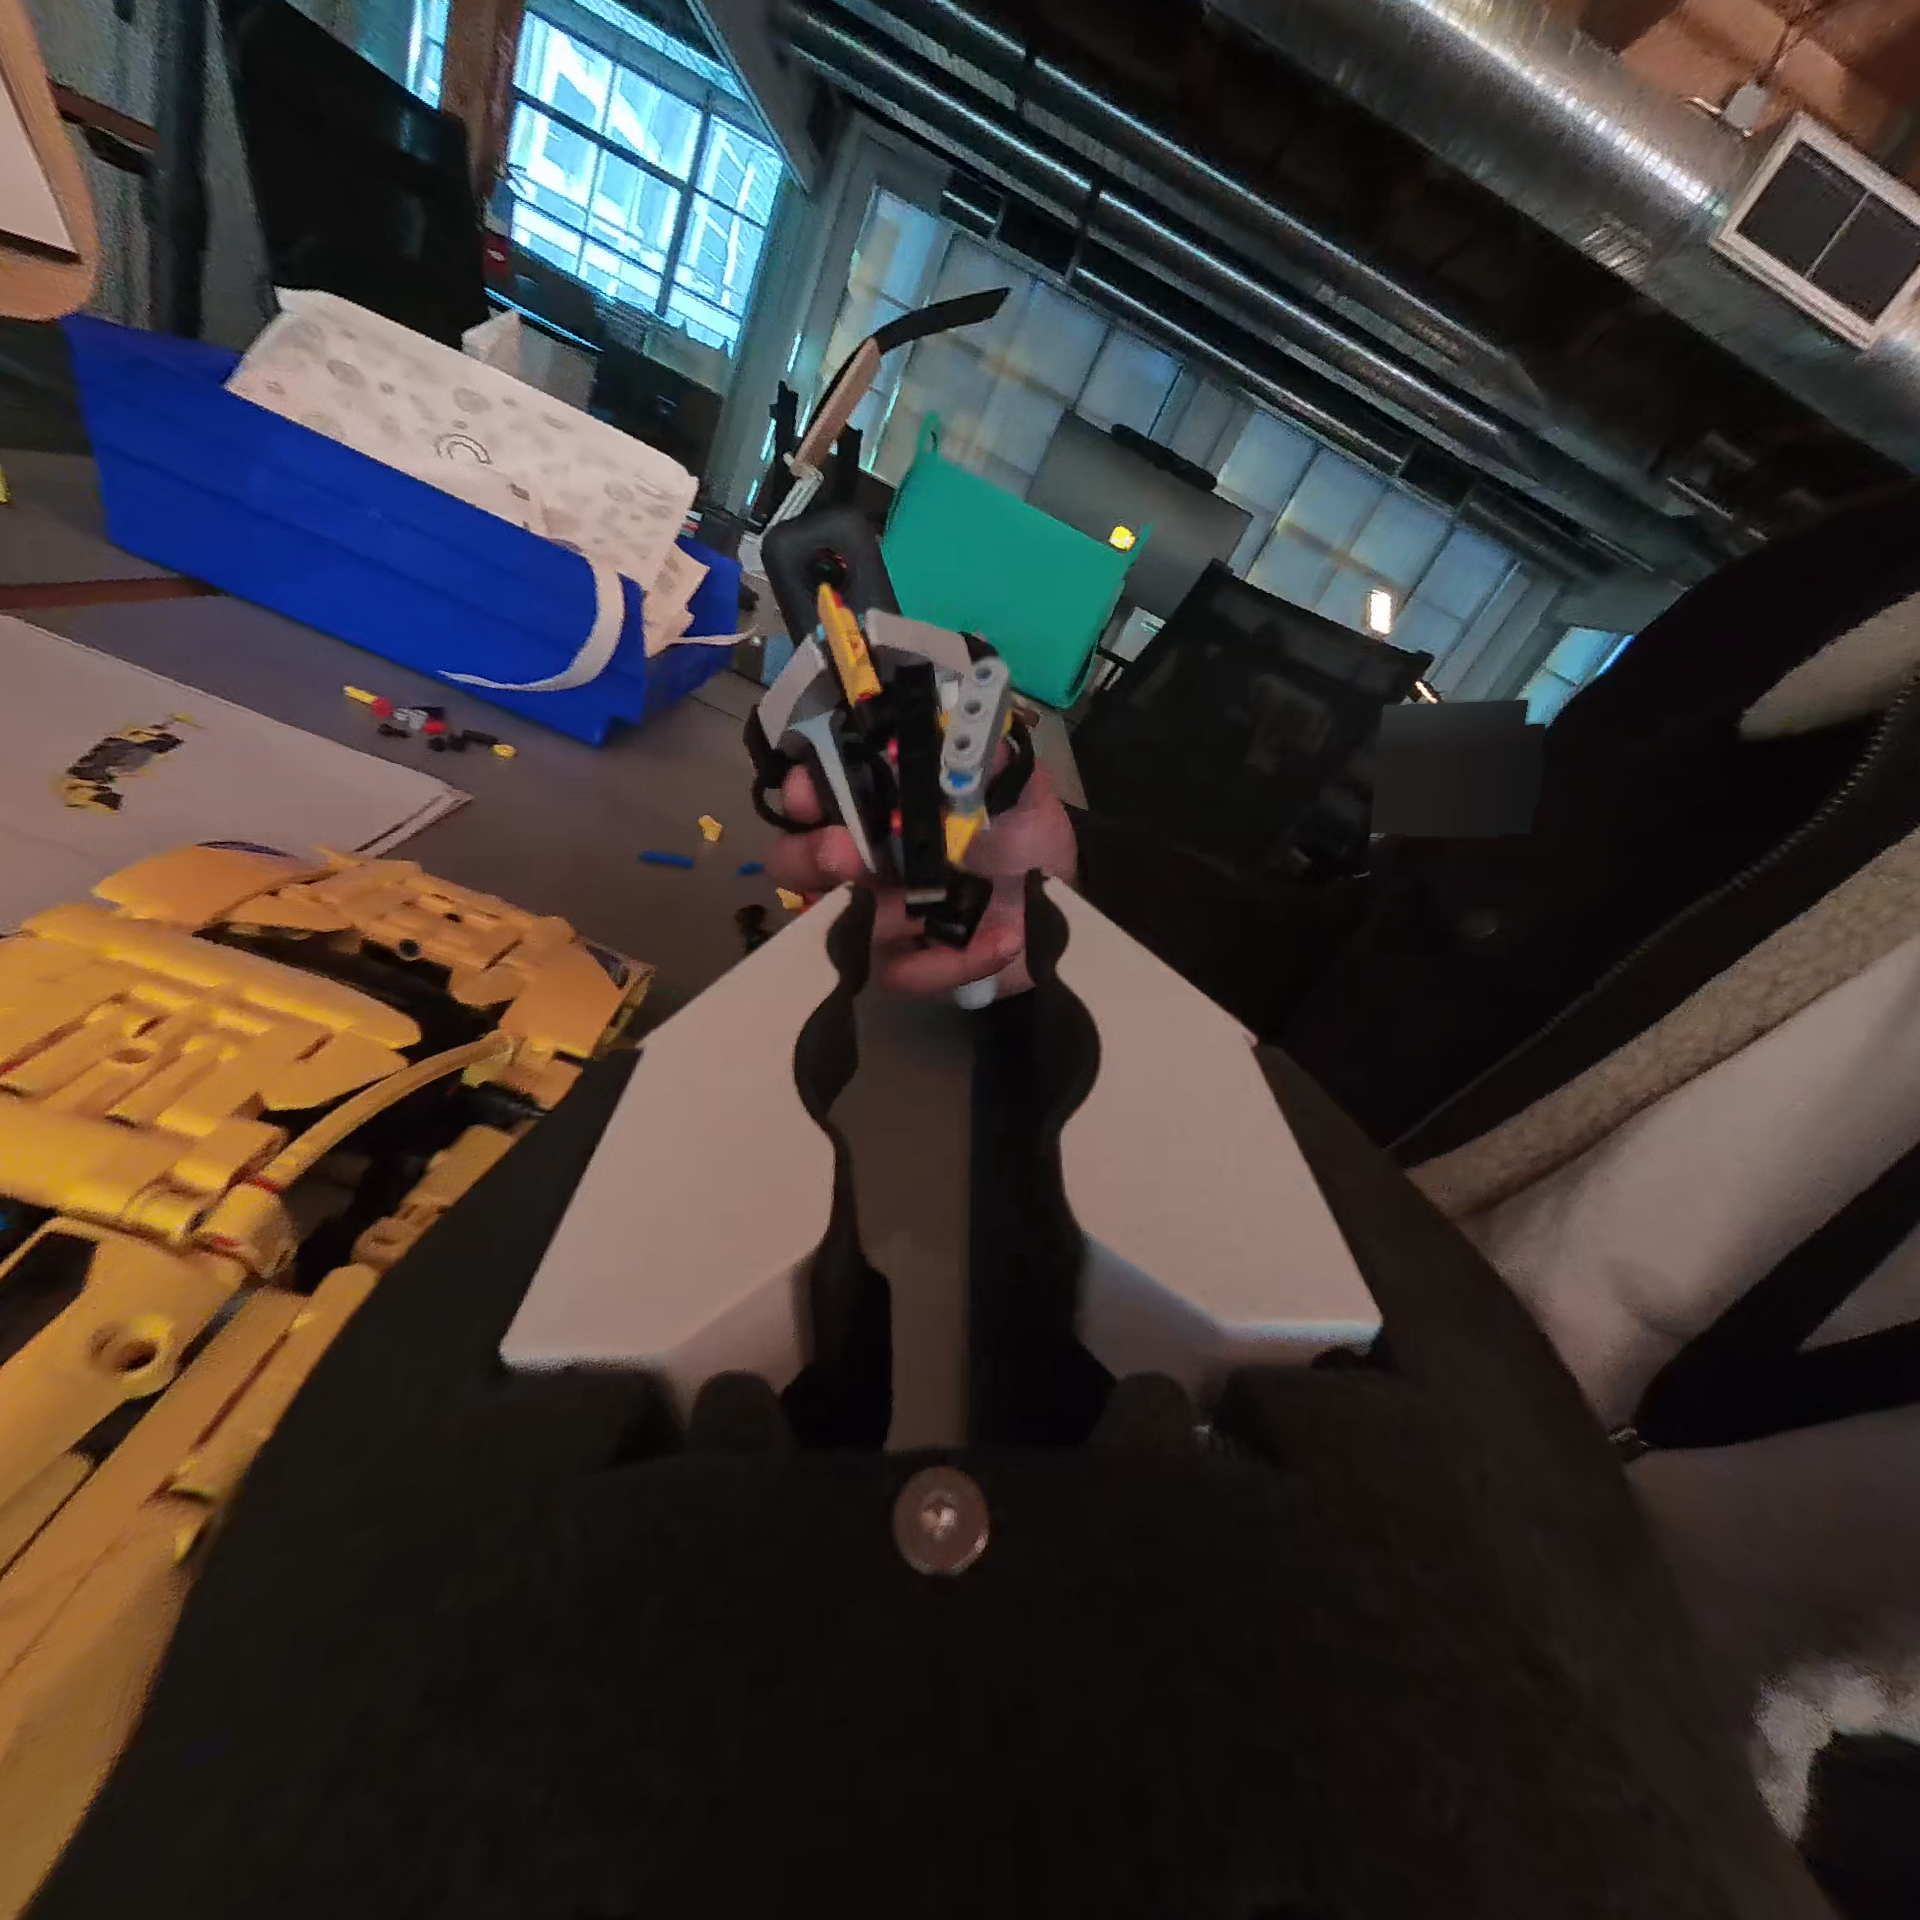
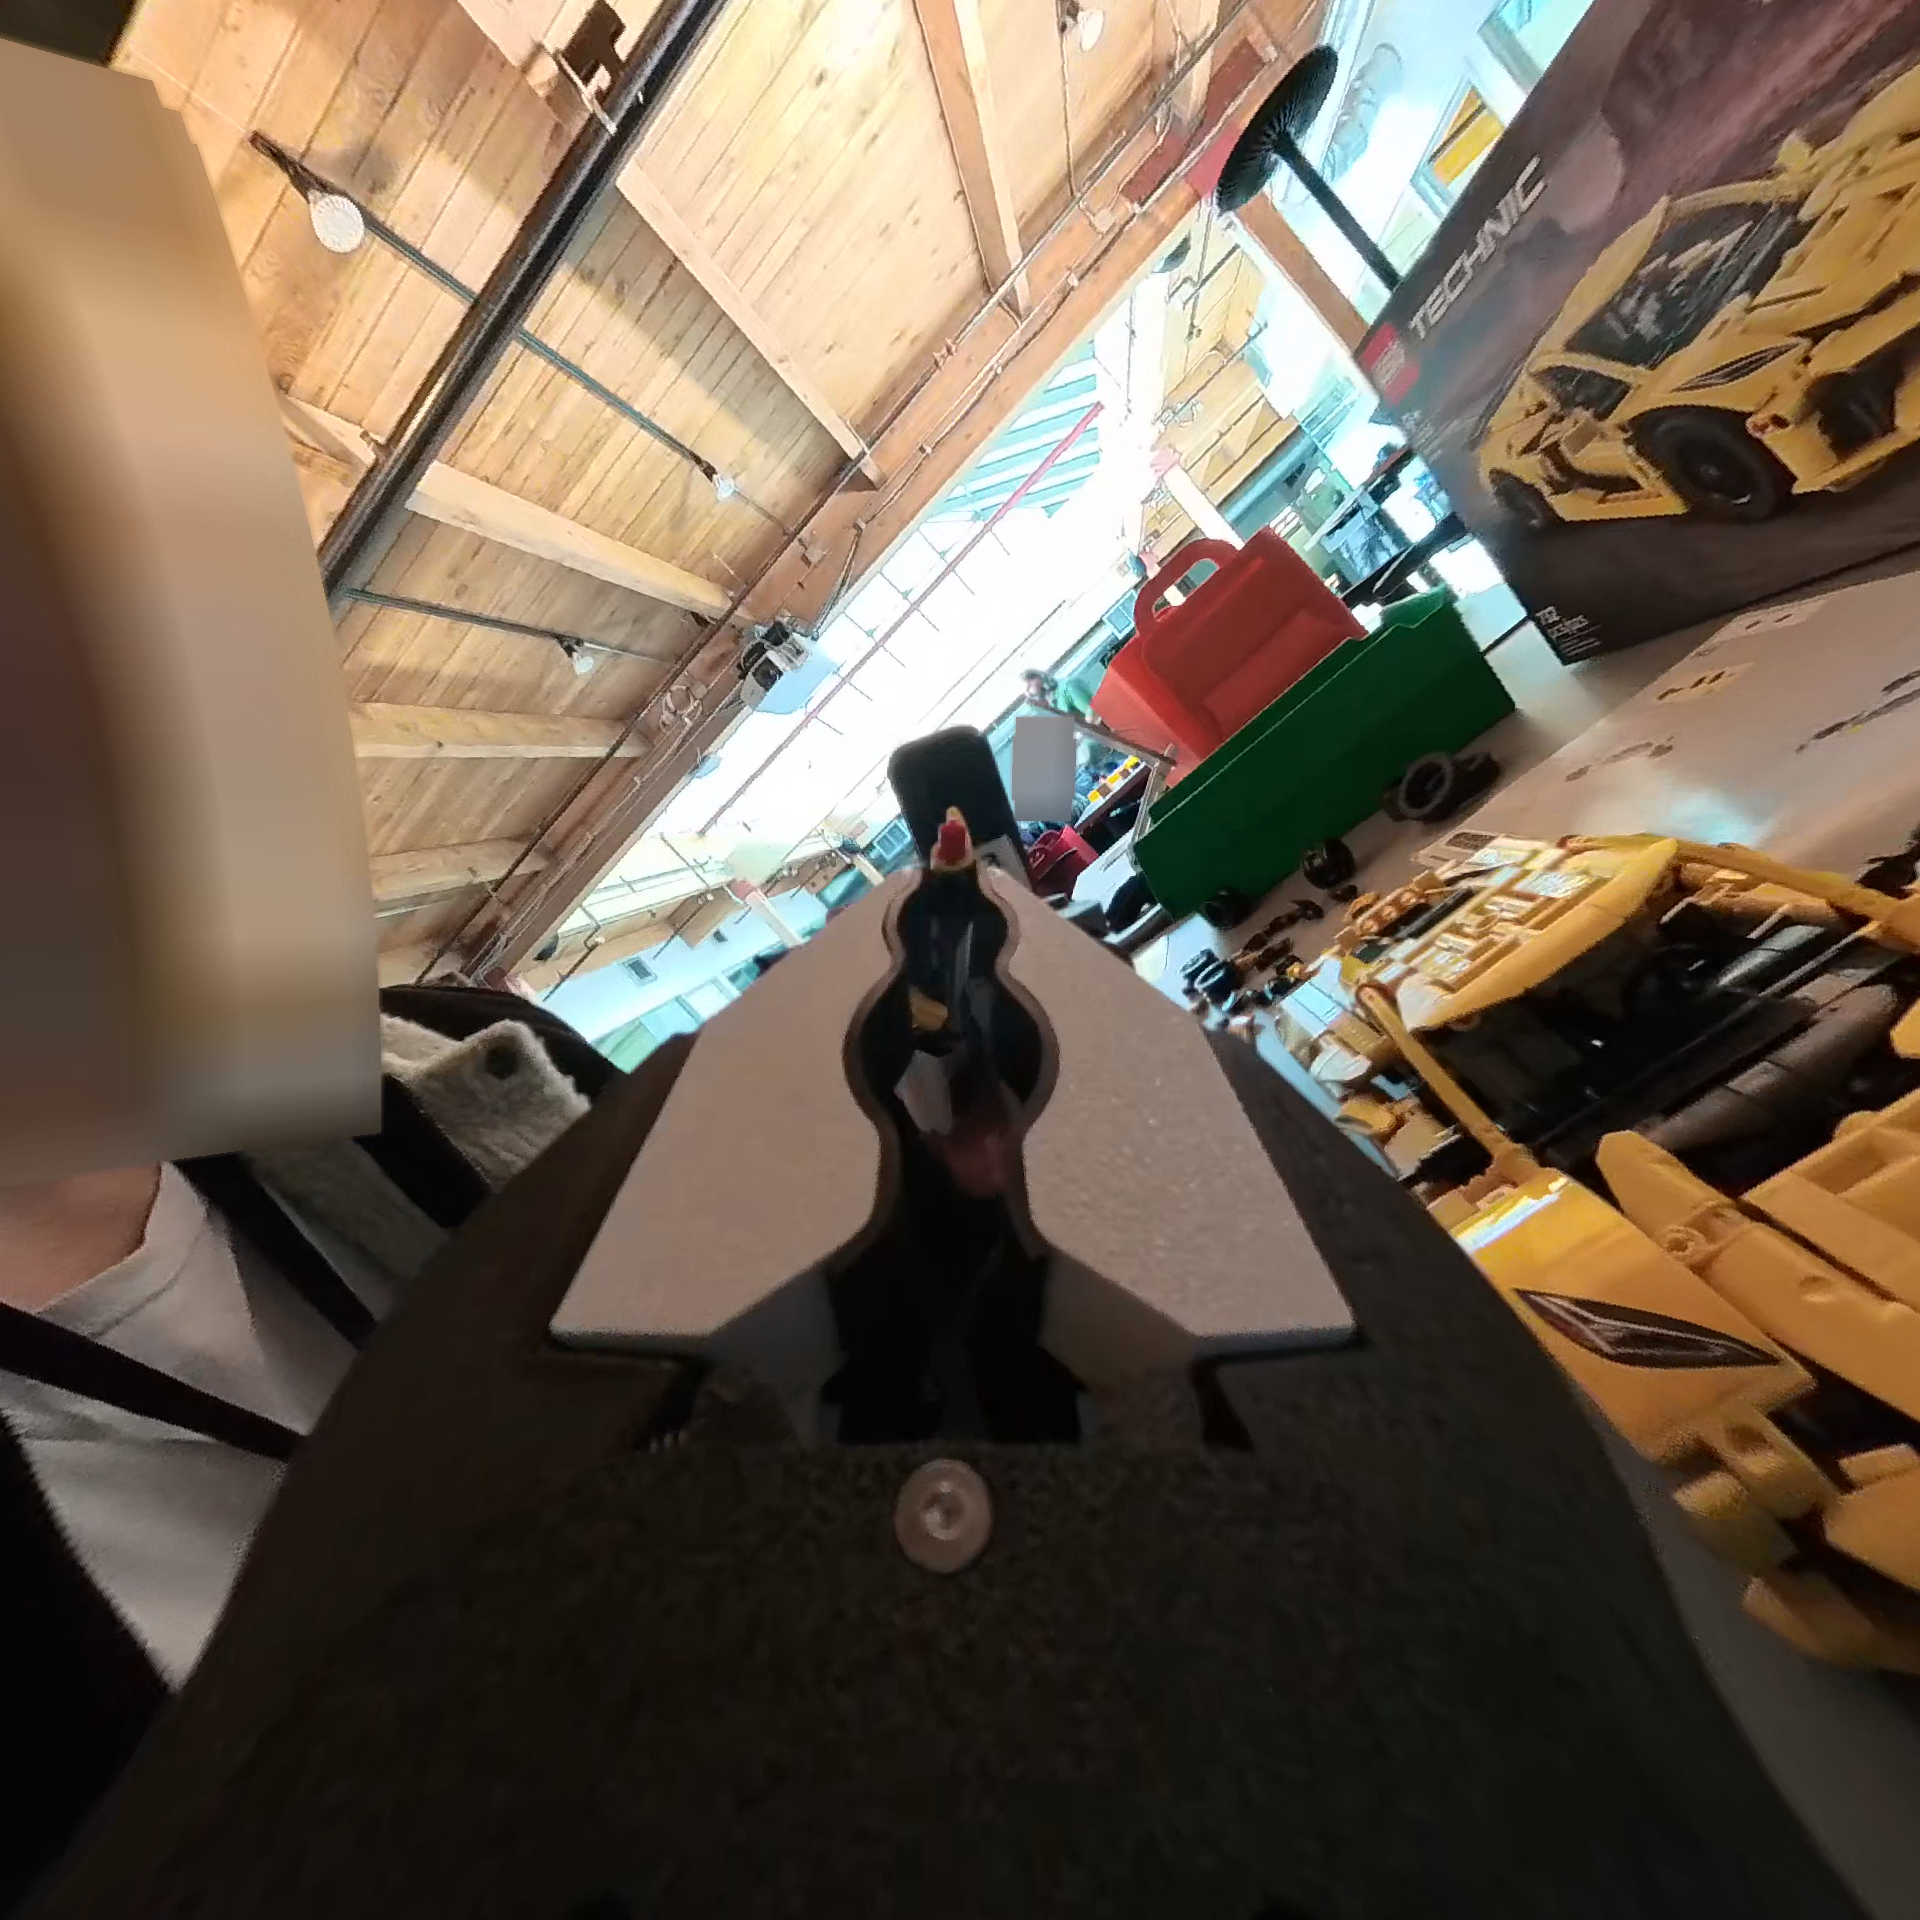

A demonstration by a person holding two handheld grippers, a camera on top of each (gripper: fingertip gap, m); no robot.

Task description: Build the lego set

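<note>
Lego sub-assembly (image 1: pixel 920 769), a small cluster of black, grey and yellow beams with red pins, sits up in the air between the two grippers, above the table edge. In the left wrist view the left gripper (image 1: pixel 930 914) has its pale fingers (image 1: pixel 727 1122) drawn close at the tips around the black lower end of the cluster, with only a narrow gap between them; whether they truly pinch it I cannot tell. Behind the piece, the right gripper (image 1: pixel 883 665) faces the camera with its fingers closed on the upper part, and a bare hand (image 1: pixel 935 883) is wrapped round its handle. In the right wrist view the right gripper's fingers (image 2: pixel 1143 1143) are pressed onto the same cluster (image 2: pixel 951 997), its red-tipped end sticking out past the tips; the gripper is tilted upward toward the wooden ceiling. A large yellow lego car (image 1: pixel 239 1060) rests on the table (image 1: pixel 582 821) to the left, near loose pieces (image 1: pixel 436 717), an open instruction booklet (image 1: pixel 208 748) and a blue bin (image 1: pixel 343 540).
</note>
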